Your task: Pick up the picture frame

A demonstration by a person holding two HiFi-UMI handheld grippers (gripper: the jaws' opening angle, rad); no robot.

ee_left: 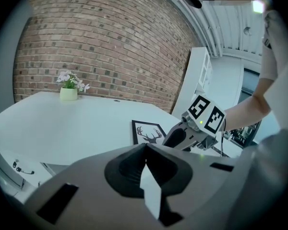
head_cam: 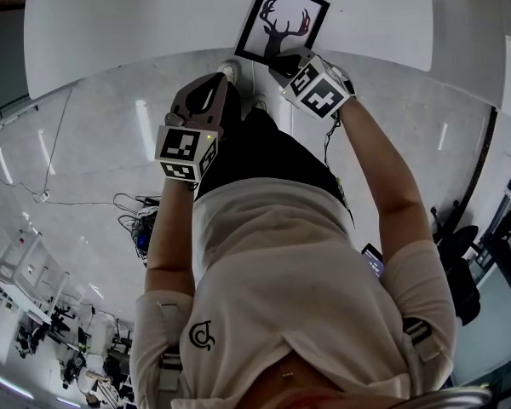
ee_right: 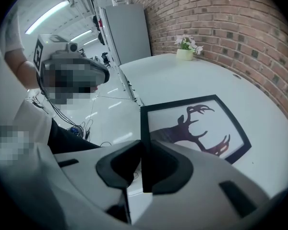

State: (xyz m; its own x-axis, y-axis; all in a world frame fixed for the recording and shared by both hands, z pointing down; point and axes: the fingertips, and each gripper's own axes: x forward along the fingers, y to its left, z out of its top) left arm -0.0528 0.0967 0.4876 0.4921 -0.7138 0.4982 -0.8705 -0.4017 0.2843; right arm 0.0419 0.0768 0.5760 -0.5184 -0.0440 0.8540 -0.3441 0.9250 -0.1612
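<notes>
Right gripper (ee_right: 145,152): jaws closed down on the near black edge of the picture frame (ee_right: 197,123), and the edge strip runs straight through the gap. The rest of the frame spreads out ahead and to the right of those jaws, stag silhouette facing up. It's over the white table (ee_right: 259,95), close to the table's near rim. Can't tell if it's flat on the surface or slightly off it. In the head view the right gripper (head_cam: 283,65) sits at the frame's (head_cam: 281,22) near corner, marker cube just behind it. Left gripper (ee_left: 145,150): jaws pressed together at the tips, nothing held, only a pale sliver showing through the slot behind them. It hovers level with the right gripper (ee_left: 175,137), just beside it on the left and apart from the frame (ee_left: 146,132), which lies ahead and slightly right of its tips. Small pot of flowers (ee_left: 69,92) well ahead of both tools, at the far side of the table by the brick wall (ee_left: 101,47).
</notes>
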